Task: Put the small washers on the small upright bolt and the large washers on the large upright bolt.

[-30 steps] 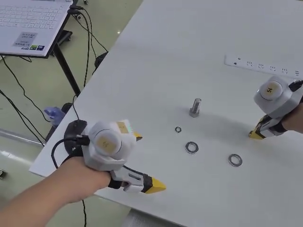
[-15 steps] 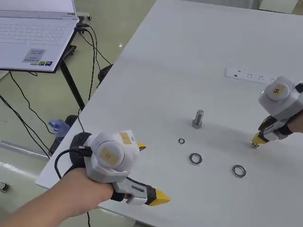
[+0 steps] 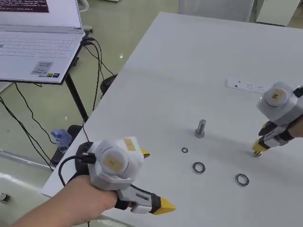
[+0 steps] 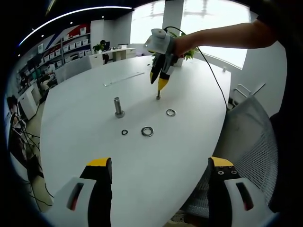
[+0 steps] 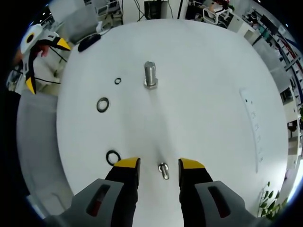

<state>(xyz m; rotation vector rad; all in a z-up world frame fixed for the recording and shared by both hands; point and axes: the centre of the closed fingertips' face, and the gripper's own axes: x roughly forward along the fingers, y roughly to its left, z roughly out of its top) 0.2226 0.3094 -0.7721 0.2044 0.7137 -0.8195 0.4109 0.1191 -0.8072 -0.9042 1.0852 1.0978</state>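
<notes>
Washers lie loose on the white table point(image 3: 156, 71) in the head view: one small washer point(image 3: 184, 150) and two large washers point(image 3: 199, 167), all flat and apart from one another, near the upright large bolt point(image 3: 200, 128). The small bolt point(image 3: 257, 153) is tiny at the yellow tips of the right gripper point(image 3: 259, 147), and from here I cannot tell whether the jaws touch it. The left gripper point(image 3: 155, 179) hangs at the near table edge, jaws spread wide with nothing between them. A power strip point(image 3: 244, 86) runs partly behind the right gripper, and a laptop point(image 3: 38, 47) is cut off by the frame.

In the left gripper view, its own yellow tips stand far apart. The right gripper point(image 4: 161, 85) points down just above the small bolt point(image 4: 158, 97).

In the right gripper view, the small bolt point(image 5: 164, 170) stands between the jaws with a gap on each side, so the jaws are released. One of the large washers point(image 5: 112, 157) is partly hidden behind a jaw.
</notes>
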